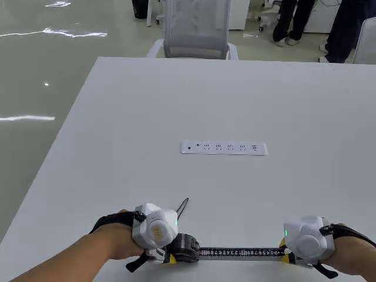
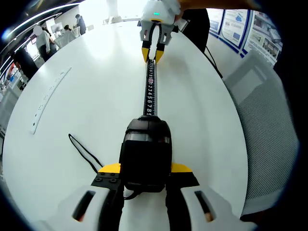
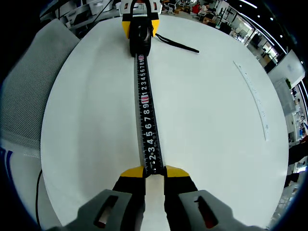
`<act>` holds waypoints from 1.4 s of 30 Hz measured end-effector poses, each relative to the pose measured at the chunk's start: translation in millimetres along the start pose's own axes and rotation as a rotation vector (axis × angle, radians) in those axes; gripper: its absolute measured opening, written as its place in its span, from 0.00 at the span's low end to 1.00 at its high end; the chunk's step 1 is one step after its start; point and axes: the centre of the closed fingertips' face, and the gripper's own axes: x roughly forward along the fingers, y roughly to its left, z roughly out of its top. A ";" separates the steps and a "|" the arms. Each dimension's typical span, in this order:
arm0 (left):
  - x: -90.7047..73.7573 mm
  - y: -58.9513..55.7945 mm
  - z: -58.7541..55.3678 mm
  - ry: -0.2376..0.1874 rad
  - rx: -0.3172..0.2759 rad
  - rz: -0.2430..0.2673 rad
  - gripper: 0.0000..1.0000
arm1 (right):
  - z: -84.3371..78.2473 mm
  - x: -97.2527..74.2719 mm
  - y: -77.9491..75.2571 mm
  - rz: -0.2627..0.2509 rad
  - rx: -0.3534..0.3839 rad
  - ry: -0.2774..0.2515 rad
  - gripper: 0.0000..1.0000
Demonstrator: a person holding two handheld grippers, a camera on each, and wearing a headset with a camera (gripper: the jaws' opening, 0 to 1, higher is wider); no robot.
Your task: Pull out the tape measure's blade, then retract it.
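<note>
A black tape measure case [image 2: 146,154] sits clamped in my left gripper [image 2: 146,169], low on the white table near its front edge [image 1: 184,248]. Its black wrist cord [image 2: 83,151] trails off to the side. The numbered blade [image 3: 147,122] is drawn out flat along the table toward the right [image 1: 241,252]. My right gripper [image 3: 154,172] is shut on the blade's end, yellow fingertips [image 3: 132,172] on either side of it. In the head view the left gripper [image 1: 165,256] and the right gripper [image 1: 286,254] face each other, the blade stretched between them.
A white power strip [image 1: 223,148] lies in the middle of the white table [image 1: 235,94]. A grey mesh chair [image 1: 195,29] stands at the far edge. People stand on the glossy floor beyond the table, at the upper right [image 1: 294,17].
</note>
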 end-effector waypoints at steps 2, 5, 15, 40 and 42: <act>-0.1 -0.1 0.2 0.000 0.000 0.000 0.29 | -2.0 0.5 -0.4 0.000 0.003 0.001 0.12; -1.0 -0.9 1.1 0.001 0.001 0.000 0.29 | -3.4 -0.5 -0.6 -0.002 0.005 0.004 0.12; -2.0 -1.6 2.1 0.001 -0.001 0.000 0.29 | -5.8 -2.5 -1.5 -0.011 0.008 0.007 0.12; 0.1 -0.6 -0.4 -0.012 -0.012 0.010 0.29 | -14.7 -7.3 1.1 -0.020 0.025 -0.008 0.13; 1.1 -0.3 0.8 -0.010 -0.007 0.010 0.29 | -14.3 -6.9 1.0 -0.020 0.033 -0.009 0.13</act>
